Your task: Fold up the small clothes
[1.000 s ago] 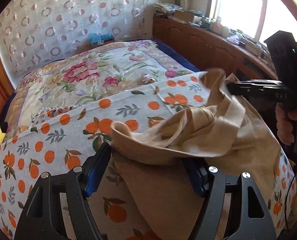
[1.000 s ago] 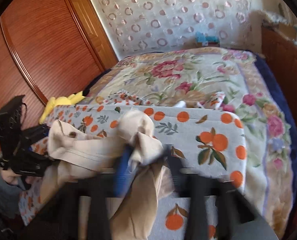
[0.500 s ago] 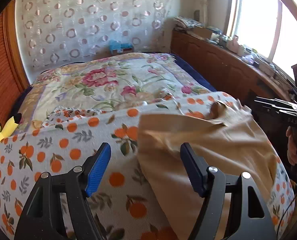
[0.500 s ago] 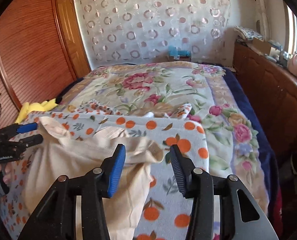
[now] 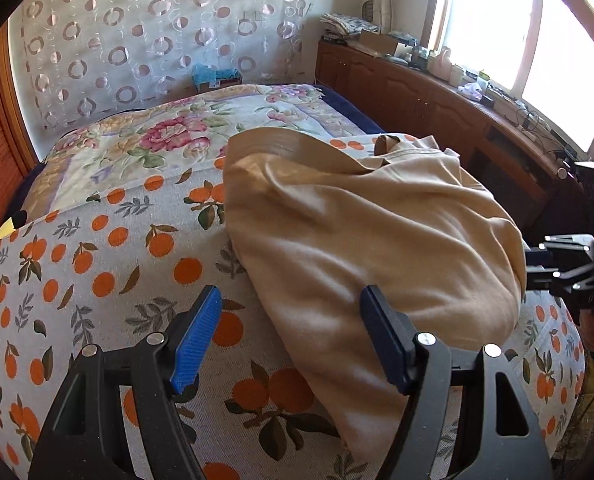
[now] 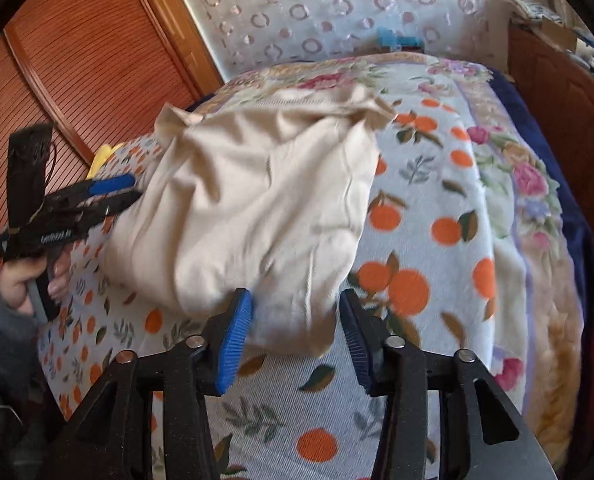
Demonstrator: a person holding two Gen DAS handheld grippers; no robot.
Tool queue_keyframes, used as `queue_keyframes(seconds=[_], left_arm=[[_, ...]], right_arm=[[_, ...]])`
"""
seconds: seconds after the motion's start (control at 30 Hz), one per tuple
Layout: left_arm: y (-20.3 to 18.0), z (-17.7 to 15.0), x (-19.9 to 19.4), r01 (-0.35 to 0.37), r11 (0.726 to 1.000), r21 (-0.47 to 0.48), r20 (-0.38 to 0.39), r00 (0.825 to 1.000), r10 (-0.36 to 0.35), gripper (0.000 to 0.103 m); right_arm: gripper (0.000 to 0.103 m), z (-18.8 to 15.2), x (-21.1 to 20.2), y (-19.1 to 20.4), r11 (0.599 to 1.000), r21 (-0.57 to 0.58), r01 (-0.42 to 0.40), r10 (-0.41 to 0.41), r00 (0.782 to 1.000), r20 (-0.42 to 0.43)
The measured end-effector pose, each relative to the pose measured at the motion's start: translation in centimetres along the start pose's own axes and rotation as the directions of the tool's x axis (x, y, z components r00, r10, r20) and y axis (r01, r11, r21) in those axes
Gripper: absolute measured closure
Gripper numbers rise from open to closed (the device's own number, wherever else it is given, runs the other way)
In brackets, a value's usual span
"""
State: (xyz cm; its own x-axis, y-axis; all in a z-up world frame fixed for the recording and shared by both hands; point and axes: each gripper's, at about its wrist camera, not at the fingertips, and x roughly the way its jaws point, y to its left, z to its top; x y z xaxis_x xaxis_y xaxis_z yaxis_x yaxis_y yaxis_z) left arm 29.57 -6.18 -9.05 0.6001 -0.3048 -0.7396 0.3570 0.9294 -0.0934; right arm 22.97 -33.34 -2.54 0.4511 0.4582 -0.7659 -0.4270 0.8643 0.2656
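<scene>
While the beige cotton garment (image 5: 373, 240) lies crumpled on the orange-patterned white blanket (image 5: 109, 264) in the left wrist view, the left gripper (image 5: 289, 328) stands wide, its blue-padded jaws apart with nothing pressed between them; the garment's near edge passes in front of the right-hand pad and only blanket shows in the gap. At the far right edge the right gripper (image 5: 537, 264) points in at the garment's right side, just beside the cloth. Farther off spreads a floral bedspread (image 5: 169, 140), and a brown wooden cabinet (image 5: 417, 96) runs under the bright window (image 5: 497, 20).

In the right wrist view, the right gripper (image 6: 293, 320) has its jaws fairly narrow, having just been closing, and the garment's (image 6: 257, 200) near hem hangs between the blue pads; the pads do not visibly press on it. At the left, the left gripper (image 6: 113, 192), held by a hand (image 6: 29, 280) in a grey sleeve, reaches to the garment's left edge with its fingers apart. A red-brown slatted wardrobe door (image 6: 77, 60) stands far left.
</scene>
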Motion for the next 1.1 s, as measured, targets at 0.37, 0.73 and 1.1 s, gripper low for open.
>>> queue_keyframes(seconds=[0.37,0.73,1.1], left_arm=[[1.3,0.5,0.9,0.041,0.997,-0.065,-0.019,0.999,-0.043,0.030],[0.8,0.3,1.9,0.050,0.996,-0.071,-0.042,0.998,-0.054,0.030],[0.9,0.0,2.2,0.150,0.980,-0.133,-0.044,0.987,-0.157,0.051]], right_arm=[[0.065,2.7,-3.2,-1.8,0.991,0.015,0.130,-0.131,0.985,0.108],[0.039,7.8,3.4,-2.8,0.997,0.012,0.071,-0.071,0.996,0.060],[0.050,8.2,4.0,-0.8,0.997,-0.051,0.064,-0.061,0.997,0.048]])
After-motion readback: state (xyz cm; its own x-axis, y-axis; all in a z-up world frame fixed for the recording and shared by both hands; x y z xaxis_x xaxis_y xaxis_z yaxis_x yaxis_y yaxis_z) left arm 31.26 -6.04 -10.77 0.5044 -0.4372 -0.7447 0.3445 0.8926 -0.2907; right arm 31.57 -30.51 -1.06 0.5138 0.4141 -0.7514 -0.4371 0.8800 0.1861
